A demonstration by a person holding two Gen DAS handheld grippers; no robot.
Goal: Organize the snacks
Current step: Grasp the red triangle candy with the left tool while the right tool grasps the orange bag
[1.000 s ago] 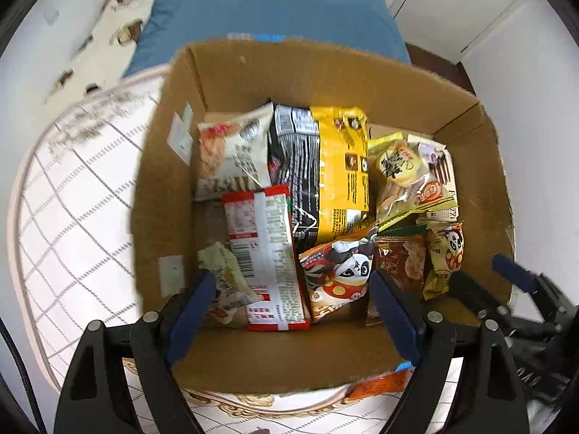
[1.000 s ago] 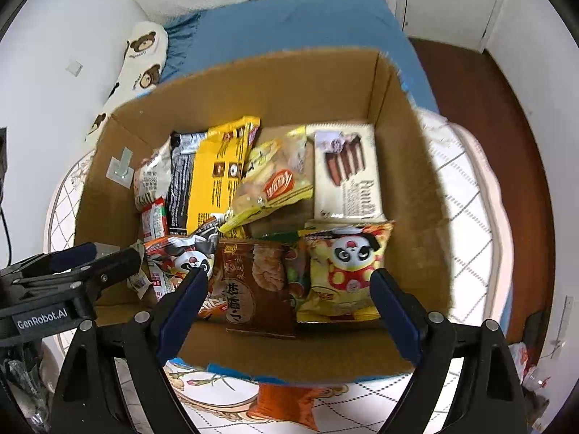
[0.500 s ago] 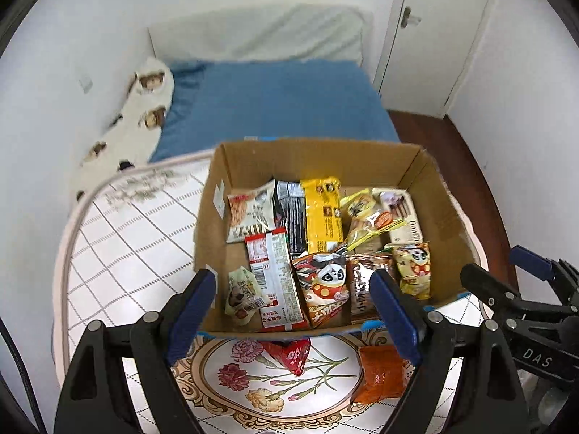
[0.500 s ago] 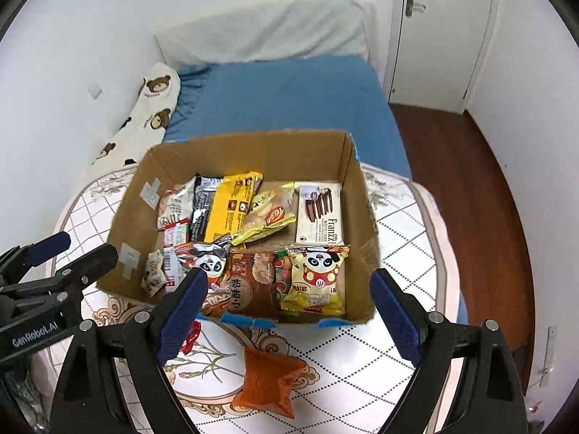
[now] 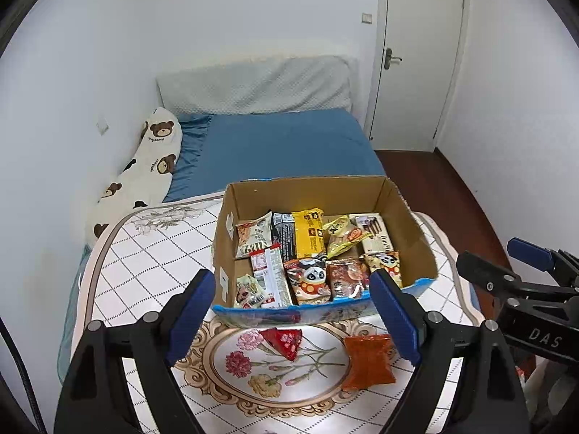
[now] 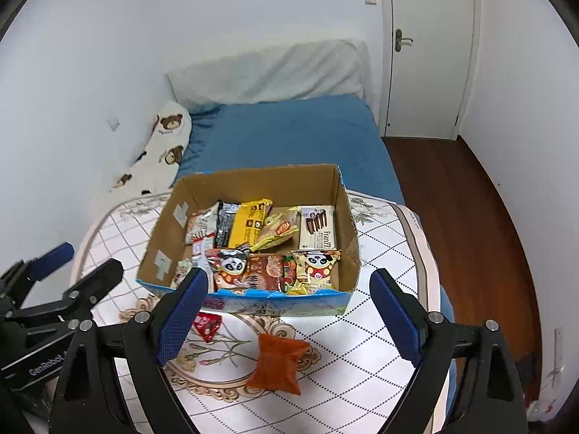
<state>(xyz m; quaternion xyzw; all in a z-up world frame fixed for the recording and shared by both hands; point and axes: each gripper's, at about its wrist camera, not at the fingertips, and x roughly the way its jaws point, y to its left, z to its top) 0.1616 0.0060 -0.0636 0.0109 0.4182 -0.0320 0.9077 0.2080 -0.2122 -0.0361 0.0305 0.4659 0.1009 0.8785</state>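
- We are holding the left gripper [image 5: 293, 311] and the right gripper [image 6: 286, 311] above the near edge of the table, both with jaws wide and nothing between them.
- We are seeing most snacks lying packed in the cardboard box [image 5: 416, 238], while the orange packet [image 6: 277, 363] and the small red packet [image 5: 284, 340] are lying on the patterned tablecloth [image 5: 144, 264] just in front of it.
- We are risking a crushed packet if the jaws are closing too hard on the soft orange pouch.
- We are risking a bump against the box's near wall, which could be shoving it toward the bed [image 5: 282, 141].
- We are risking the two grippers colliding, since both loose packets are lying close together.
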